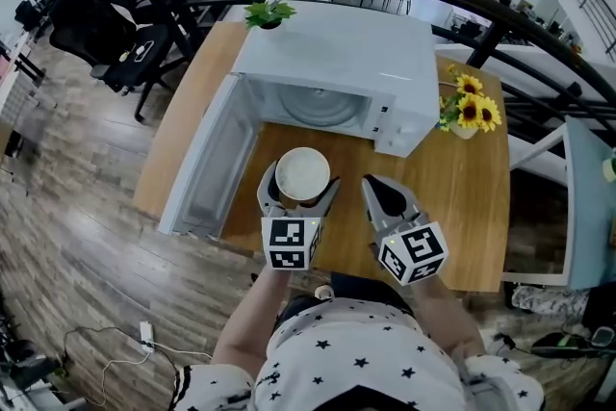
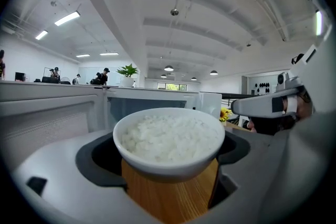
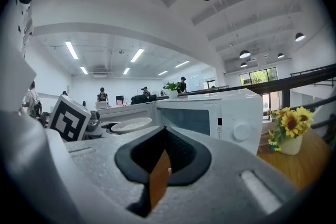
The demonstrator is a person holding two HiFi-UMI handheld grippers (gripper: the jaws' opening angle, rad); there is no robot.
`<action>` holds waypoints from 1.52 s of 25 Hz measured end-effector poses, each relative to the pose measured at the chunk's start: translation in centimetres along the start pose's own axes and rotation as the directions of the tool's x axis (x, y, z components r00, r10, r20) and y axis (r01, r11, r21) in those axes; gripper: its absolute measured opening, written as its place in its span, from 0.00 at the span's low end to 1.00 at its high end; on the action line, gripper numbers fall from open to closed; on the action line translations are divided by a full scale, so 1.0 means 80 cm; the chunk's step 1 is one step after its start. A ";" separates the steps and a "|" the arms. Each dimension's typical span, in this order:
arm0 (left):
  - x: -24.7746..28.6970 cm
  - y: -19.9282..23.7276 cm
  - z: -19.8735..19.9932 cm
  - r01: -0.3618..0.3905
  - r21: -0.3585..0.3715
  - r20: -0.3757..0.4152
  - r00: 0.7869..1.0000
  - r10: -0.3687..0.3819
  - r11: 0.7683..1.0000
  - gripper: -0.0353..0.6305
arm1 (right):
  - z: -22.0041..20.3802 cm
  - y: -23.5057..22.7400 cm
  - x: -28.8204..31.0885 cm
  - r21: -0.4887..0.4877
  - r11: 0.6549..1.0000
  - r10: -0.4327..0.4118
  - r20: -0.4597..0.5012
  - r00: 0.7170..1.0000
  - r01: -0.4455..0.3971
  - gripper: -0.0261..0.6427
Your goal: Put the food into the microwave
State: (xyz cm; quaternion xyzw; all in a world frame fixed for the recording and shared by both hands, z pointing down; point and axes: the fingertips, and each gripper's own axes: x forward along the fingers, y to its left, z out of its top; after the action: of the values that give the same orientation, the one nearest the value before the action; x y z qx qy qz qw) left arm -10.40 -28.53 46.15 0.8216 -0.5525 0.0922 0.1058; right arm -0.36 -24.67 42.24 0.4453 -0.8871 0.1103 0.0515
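Left gripper: jaws spread around a white bowl and closed on its sides just under the rim. The bowl is level and full of white rice. It hangs over the wooden table, just in front of the open microwave, not yet inside.

Right gripper: jaws pressed together with nothing between them. It is beside the left one, off the bowl.

Handling, judged:
- The bowl looks glazed and rigid, so smooth and likely slippery against the pads.
- It would break if dropped.
- Filled to near the rim it has some weight for its size.
- The rice is loose and soft, so keep it level.
- The best hold is opposite sides of the wall below the rim, as it is held now.

The microwave door is swung fully open to the left. The cavity with its glass turntable is bare. Sunflowers in a vase stand to the right of the microwave, and a small green plant is behind it.

Writing: no brand is readable. The small marks beside the microwave dial are too tiny to read. The gripper cubes carry only black-and-white square patterns.
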 end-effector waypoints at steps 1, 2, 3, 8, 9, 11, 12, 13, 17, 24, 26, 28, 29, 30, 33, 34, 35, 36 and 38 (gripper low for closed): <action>0.008 0.003 0.001 -0.002 0.002 -0.002 1.000 0.002 1.000 0.79 | 0.000 -0.003 0.005 0.000 1.000 0.004 -0.005 1.000 -0.004 0.05; 0.016 0.005 0.001 -0.004 0.004 -0.004 1.000 0.004 1.000 0.79 | -0.001 -0.006 0.009 0.000 1.000 0.008 -0.011 1.000 -0.008 0.05; 0.025 0.008 0.000 -0.006 0.005 -0.006 1.000 0.006 1.000 0.79 | -0.003 -0.010 0.014 0.000 1.000 0.011 -0.017 1.000 -0.011 0.05; 0.070 0.023 -0.014 -0.016 0.018 -0.025 1.000 0.016 1.000 0.79 | -0.019 -0.028 0.037 0.007 1.000 0.026 -0.043 0.999 -0.026 0.05; 0.078 0.026 -0.017 -0.018 0.020 -0.028 0.999 0.018 1.000 0.79 | -0.022 -0.031 0.041 0.009 1.000 0.028 -0.047 0.999 -0.028 0.05; 0.092 0.031 -0.019 -0.018 0.018 -0.033 0.999 0.019 1.000 0.79 | -0.026 -0.035 0.047 0.013 0.999 0.032 -0.056 0.998 -0.031 0.05; 0.098 0.034 -0.021 -0.018 0.016 -0.037 0.999 0.019 1.000 0.79 | -0.029 -0.037 0.050 0.015 0.999 0.033 -0.062 0.998 -0.032 0.05; 0.104 0.037 -0.023 -0.019 0.017 -0.042 0.999 0.020 1.000 0.79 | -0.031 -0.039 0.053 0.017 0.999 0.035 -0.067 0.997 -0.034 0.05; 0.130 0.047 -0.032 -0.020 0.027 -0.070 0.997 0.022 0.999 0.79 | -0.039 -0.048 0.065 0.026 0.999 0.039 -0.090 0.995 -0.037 0.05; 0.173 0.059 -0.046 -0.020 0.035 -0.109 0.994 0.024 0.999 0.79 | -0.053 -0.060 0.084 0.049 0.998 0.041 -0.112 0.993 -0.036 0.05; 0.184 0.062 -0.050 -0.021 0.031 -0.118 0.993 0.024 0.999 0.79 | -0.056 -0.065 0.087 0.053 0.998 0.038 -0.118 0.992 -0.032 0.05; 0.194 0.065 -0.055 -0.020 0.028 -0.129 0.991 0.024 0.999 0.79 | -0.059 -0.069 0.090 0.058 0.998 0.034 -0.124 0.992 -0.027 0.05; 0.198 0.066 -0.058 -0.020 0.027 -0.135 0.991 0.023 0.999 0.79 | -0.060 -0.071 0.090 0.060 0.998 0.032 -0.126 0.991 -0.024 0.05; 0.203 0.068 -0.061 -0.019 0.025 -0.139 0.990 0.023 0.999 0.79 | -0.061 -0.072 0.091 0.061 0.998 0.030 -0.129 0.991 -0.022 0.05; 0.215 0.071 -0.067 -0.020 0.024 -0.147 0.989 0.024 1.000 0.79 | -0.065 -0.077 0.094 0.065 0.998 0.027 -0.138 0.990 -0.019 0.05; 0.220 0.073 -0.069 -0.022 0.023 -0.151 0.988 0.025 1.000 0.79 | -0.066 -0.079 0.095 0.065 0.998 0.027 -0.141 0.990 -0.018 0.05; 0.224 0.074 -0.072 -0.023 0.021 -0.155 0.988 0.026 1.000 0.79 | -0.068 -0.080 0.096 0.066 0.998 0.028 -0.144 0.989 -0.018 0.05; 0.228 0.076 -0.074 -0.024 0.019 -0.159 0.987 0.027 1.000 0.79 | -0.069 -0.080 0.097 0.068 0.998 0.028 -0.146 0.989 -0.018 0.05; 0.236 0.078 -0.076 -0.026 0.015 -0.163 0.986 0.028 1.000 0.79 | -0.070 -0.082 0.099 0.071 0.997 0.027 -0.150 0.988 -0.016 0.05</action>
State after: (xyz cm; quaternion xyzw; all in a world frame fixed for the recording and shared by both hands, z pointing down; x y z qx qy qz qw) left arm -9.36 -45.88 57.48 0.8045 -0.5523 0.1642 0.1443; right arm 0.11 -33.31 50.21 0.4275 -0.8811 0.1751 0.1016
